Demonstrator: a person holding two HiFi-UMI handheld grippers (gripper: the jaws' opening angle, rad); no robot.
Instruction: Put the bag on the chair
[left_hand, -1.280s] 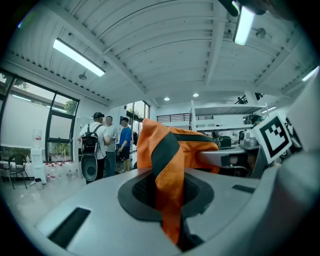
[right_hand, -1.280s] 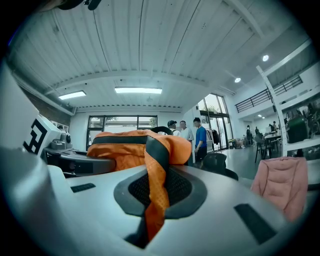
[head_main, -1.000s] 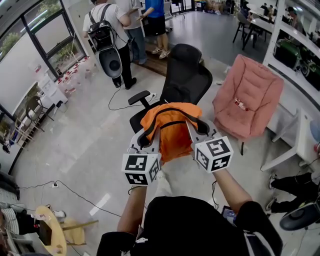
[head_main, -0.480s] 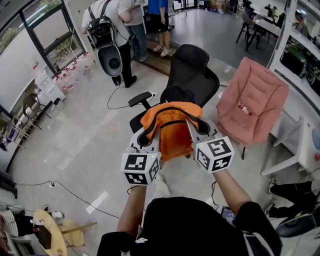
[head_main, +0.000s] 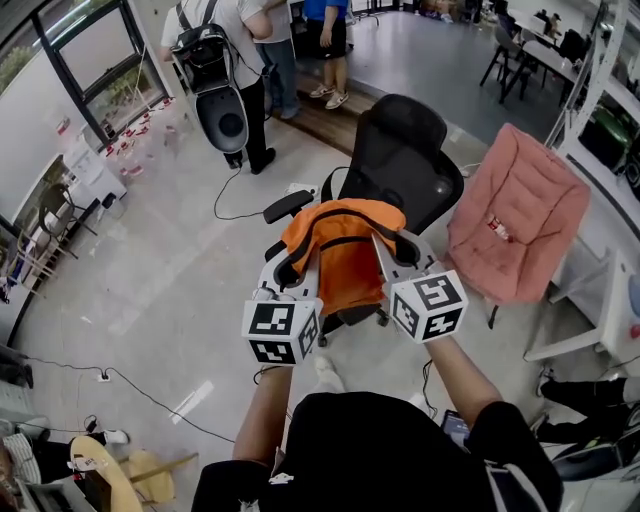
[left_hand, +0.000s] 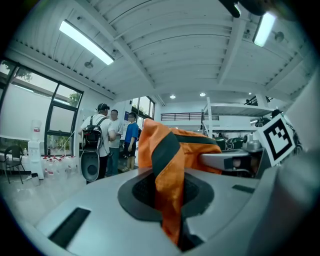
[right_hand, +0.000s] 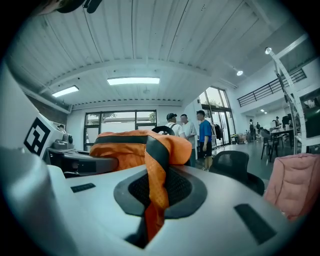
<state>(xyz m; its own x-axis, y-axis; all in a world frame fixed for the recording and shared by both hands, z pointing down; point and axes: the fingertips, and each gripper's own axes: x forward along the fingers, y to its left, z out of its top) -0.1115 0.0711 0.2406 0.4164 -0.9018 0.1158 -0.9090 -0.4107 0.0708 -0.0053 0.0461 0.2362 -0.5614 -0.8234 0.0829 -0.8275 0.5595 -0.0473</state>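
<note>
While both claws are held up in front of the person, the orange bag hangs in the air between them, resting on nothing. The left claw is pinched nearly shut on an orange-and-black strap of the bag; in the left gripper view the strap is squeezed between the jaws and a fold of it runs down into the narrow gap. The right claw is clamped tight the same way on a second strap, with fabric trailing down between its jaws. The marker cubes sit at the near ends of both claws, left and right of the bag's lower edge. From the head view the bag is above the seat of the black office chair, in front of its backrest and covering most of the seat; one armrest shows just left of the bag. Whether the bag touches the seat cannot be told. The chair stands on the grey floor. A pink padded chair stands to the right of the office chair, apart from it. Several people stand at the far left side of the floor, one wearing a backpack. A cable lies on the floor near left.
</note>
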